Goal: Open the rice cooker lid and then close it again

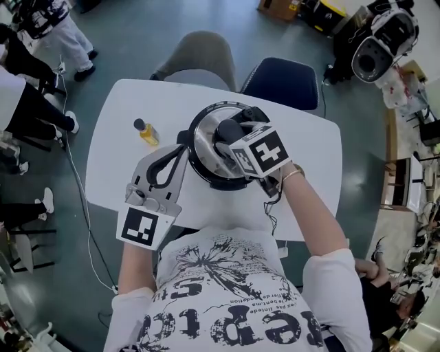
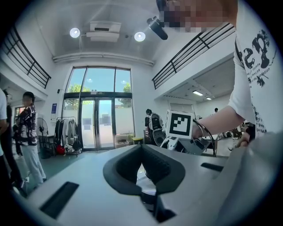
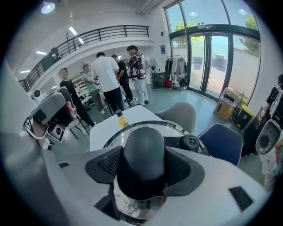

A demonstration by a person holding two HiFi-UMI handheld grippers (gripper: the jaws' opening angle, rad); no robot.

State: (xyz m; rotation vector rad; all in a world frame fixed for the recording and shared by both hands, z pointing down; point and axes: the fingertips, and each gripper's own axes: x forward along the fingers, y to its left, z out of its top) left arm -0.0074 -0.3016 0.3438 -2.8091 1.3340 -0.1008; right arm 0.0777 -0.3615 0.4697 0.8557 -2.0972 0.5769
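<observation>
My right tongs are clamped on the black domed knob of the shiny steel lid. It sits closed on the round black rice cooker, contents hidden. My left tongs, tips together and empty, sit just beside its wall.

Big open hall set up as a lab, not a home. Double height, with a mezzanine railing along the wall, tall glass doors and ceiling spots. Grey floor with a cable trailing across it and boxes at the edge. Clothes rack by the doors. White worktop with chairs. People stand in groups, and there's a white-and-black machine nearby.
</observation>
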